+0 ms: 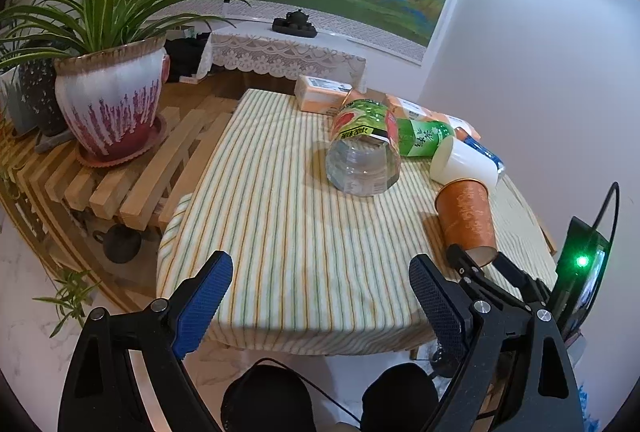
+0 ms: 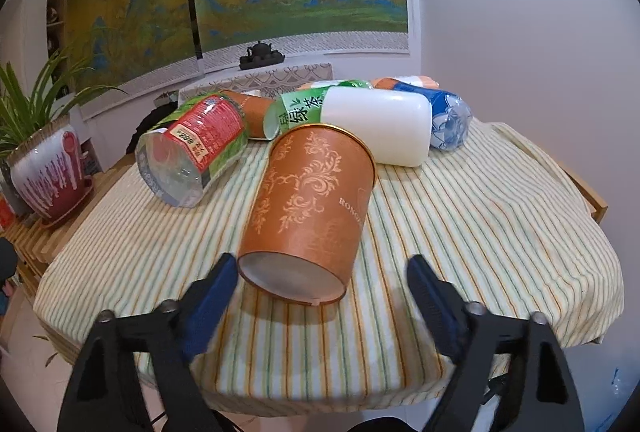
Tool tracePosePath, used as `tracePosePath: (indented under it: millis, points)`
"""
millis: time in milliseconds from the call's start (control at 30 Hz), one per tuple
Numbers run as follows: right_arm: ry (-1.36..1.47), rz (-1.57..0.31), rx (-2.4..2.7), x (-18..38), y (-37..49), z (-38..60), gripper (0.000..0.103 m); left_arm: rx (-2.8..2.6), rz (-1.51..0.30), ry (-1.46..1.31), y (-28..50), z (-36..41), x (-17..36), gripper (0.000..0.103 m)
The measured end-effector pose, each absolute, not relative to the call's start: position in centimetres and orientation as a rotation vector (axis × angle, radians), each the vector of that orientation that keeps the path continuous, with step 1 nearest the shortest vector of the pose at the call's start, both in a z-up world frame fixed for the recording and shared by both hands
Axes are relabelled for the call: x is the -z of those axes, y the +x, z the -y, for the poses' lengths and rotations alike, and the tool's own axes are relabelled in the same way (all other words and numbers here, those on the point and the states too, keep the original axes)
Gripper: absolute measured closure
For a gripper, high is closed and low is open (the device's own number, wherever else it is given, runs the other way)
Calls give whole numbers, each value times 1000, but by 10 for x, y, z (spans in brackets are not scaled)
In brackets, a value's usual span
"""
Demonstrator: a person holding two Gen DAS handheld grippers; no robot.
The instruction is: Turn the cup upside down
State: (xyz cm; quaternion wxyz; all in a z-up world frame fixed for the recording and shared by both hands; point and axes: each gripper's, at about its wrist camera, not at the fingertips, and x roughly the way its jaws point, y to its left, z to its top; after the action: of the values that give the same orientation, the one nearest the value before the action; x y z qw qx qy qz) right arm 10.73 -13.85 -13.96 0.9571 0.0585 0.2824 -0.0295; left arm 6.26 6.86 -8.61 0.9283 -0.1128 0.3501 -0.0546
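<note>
Right gripper (image 2: pixel 320 292), fingers spread, nothing held: orange cup (image 2: pixel 310 216) on its side just ahead, base between the fingertips, long axis pointing away; left gripper (image 1: pixel 320 296), spread, farther off.

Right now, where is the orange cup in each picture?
Left wrist view: the orange cup lies on its side at the right, beyond the right gripper.
Right wrist view: the cup fills the centre, base toward the camera.
Shared landmark: the white cup behind it.
</note>
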Motion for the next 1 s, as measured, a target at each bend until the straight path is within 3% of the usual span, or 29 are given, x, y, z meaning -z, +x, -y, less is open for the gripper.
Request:
tracePosePath:
  millis: [167,1000]
  points:
    - [117,-609,59,146,110,142,52,116,-713,-223,62,-65,86,11]
    - [-34,-591,-41,96,93,157,54,185,-713,-198,62,-38,91,11]
